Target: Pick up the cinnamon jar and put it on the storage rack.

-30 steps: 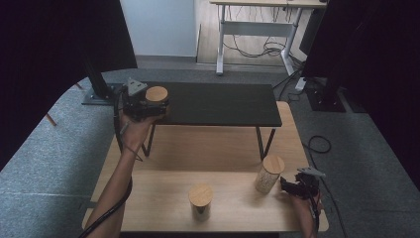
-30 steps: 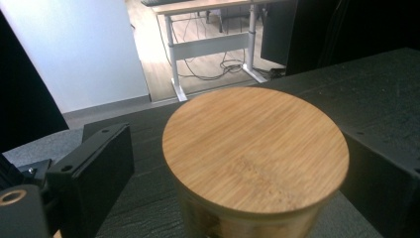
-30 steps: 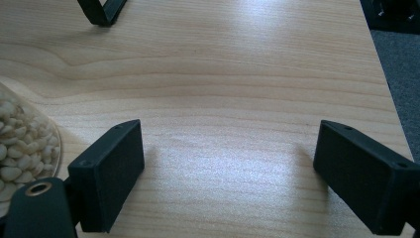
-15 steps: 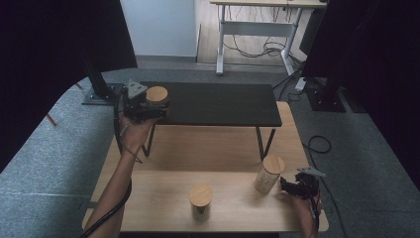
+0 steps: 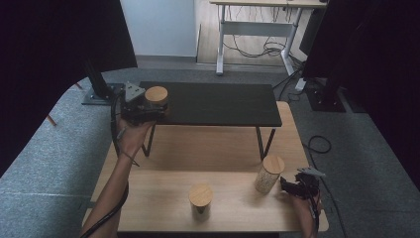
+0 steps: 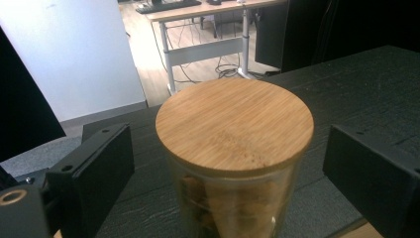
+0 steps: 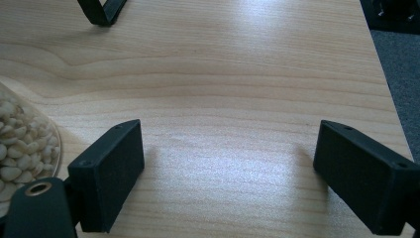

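A glass jar (image 6: 233, 163) with a round bamboo lid is seen standing on the left end of a black shelf (image 5: 218, 101), between the spread jaws of the left gripper (image 5: 148, 110), which are not touching it. Brownish pieces are visible inside. The shelf is raised on black legs above a pale wooden bench (image 5: 163, 198). On the bench, two more lidded jars are set: one near the front (image 5: 200, 201), and one holding pale nuts (image 5: 269, 173) just beside the right gripper (image 5: 289, 186), whose jaws are held wide apart and empty. Grey carpet and a cabled desk (image 5: 257, 20) lie beyond.
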### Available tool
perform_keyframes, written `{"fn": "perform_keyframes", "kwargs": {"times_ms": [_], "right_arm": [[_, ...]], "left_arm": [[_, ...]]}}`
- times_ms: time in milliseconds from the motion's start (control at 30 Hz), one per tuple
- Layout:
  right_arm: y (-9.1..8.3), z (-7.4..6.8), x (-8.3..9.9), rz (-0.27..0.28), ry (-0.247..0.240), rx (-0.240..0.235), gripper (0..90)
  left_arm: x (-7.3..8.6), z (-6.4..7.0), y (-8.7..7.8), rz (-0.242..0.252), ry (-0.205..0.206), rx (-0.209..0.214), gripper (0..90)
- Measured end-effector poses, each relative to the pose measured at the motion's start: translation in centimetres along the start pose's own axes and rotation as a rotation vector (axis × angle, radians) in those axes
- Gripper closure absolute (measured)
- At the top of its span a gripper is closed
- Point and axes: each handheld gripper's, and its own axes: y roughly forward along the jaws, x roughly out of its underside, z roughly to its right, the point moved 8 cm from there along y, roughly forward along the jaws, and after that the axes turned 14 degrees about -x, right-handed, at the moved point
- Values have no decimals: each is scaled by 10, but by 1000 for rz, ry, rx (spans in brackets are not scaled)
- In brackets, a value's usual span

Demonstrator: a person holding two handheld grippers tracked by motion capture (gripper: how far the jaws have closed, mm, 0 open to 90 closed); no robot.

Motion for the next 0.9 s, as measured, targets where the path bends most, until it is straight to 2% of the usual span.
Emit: {"fn": "perform_keyframes", "kwargs": {"times_ms": [900], "right_arm": [[0, 0, 0, 0, 0, 0, 119]], "left_arm": [[12, -8, -26, 26, -7, 13, 54]]}}
